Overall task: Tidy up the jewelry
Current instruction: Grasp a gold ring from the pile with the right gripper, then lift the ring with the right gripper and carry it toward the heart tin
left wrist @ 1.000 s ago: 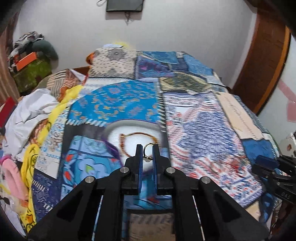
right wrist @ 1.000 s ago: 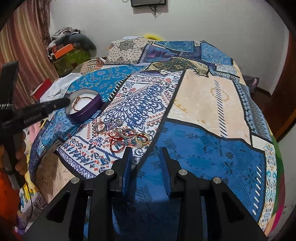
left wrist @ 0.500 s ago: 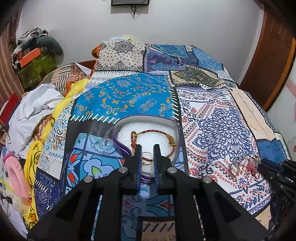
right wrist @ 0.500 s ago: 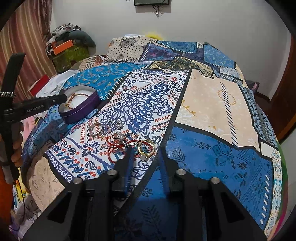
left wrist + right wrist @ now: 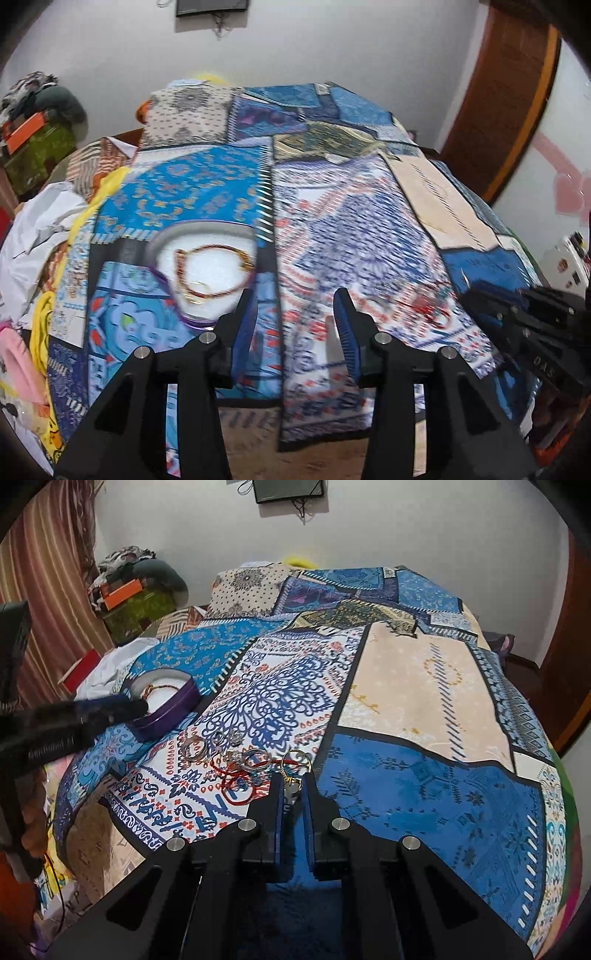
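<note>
Our left tool gapes empty beside the purple box; our right tool pinches a gold ring.

Home bedroom: bed covered with a patchwork bedspread, patterned pillow at the head, clothes heap beside the bed, striped curtain, wall-mounted screen, wooden door frame.
</note>
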A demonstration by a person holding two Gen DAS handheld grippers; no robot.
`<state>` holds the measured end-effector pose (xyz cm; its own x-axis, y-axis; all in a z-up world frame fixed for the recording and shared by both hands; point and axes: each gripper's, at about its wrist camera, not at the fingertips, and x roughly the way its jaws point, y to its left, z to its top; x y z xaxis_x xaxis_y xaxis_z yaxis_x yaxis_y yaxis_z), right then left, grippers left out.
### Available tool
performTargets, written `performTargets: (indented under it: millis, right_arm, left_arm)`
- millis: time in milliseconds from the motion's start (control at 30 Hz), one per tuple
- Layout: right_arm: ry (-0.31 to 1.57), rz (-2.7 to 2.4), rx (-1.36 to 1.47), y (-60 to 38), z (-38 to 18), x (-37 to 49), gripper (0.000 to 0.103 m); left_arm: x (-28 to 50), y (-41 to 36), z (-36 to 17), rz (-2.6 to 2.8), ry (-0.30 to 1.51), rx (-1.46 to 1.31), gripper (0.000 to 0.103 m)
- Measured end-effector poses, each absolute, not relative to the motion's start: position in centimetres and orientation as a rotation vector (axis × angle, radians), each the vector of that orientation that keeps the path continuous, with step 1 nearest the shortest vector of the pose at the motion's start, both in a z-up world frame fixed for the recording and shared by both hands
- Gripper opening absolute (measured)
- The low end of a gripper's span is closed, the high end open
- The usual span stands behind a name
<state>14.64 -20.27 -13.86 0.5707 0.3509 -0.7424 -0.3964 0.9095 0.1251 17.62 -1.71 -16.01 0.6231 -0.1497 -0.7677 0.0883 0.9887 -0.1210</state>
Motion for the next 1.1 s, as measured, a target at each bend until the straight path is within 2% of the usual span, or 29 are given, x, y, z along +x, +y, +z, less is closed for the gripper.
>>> performTargets:
  millis: [567,633,667,700,800,1100]
  right_arm:
    - [0.811,0.401,-0.019,-22.9,-12.6,14.4,0.008]
    - [0.810,0.402,-0.017,-23.1,-12.6,14.5,0.008]
    - [0.808,0.402,-0.016,-23.2,-12.5,14.5,0.008]
    - [0.806,0.402,-0.014,-23.2,-12.4,14.5,0.008]
    - [0.798,0.404,-0.012,-23.2,-12.2,14.5,0.008]
    - [0.784,0.412,-0.029,-22.3,-11.5,14.3,0.008]
  left_arm:
    - [18.3,-6.5,-18.0,-0.217,0.944,-0.026,0.042]
    - [18.4,-6.7,-18.0,-0.220,0.939,-0.027,0.036]
    - [18.4,-6.7,-18.1,-0.221,0.938,-0.025,0.027]
    - [18.4,-6.7,-18.0,-0.225,0.938,-0.024,0.023]
    - [18.3,-6.7,-17.9,-0.233,0.933,-0.028,0.020]
    - [17.0,-5.8,-16.3,-0.227,0.890,-0.040,0.020]
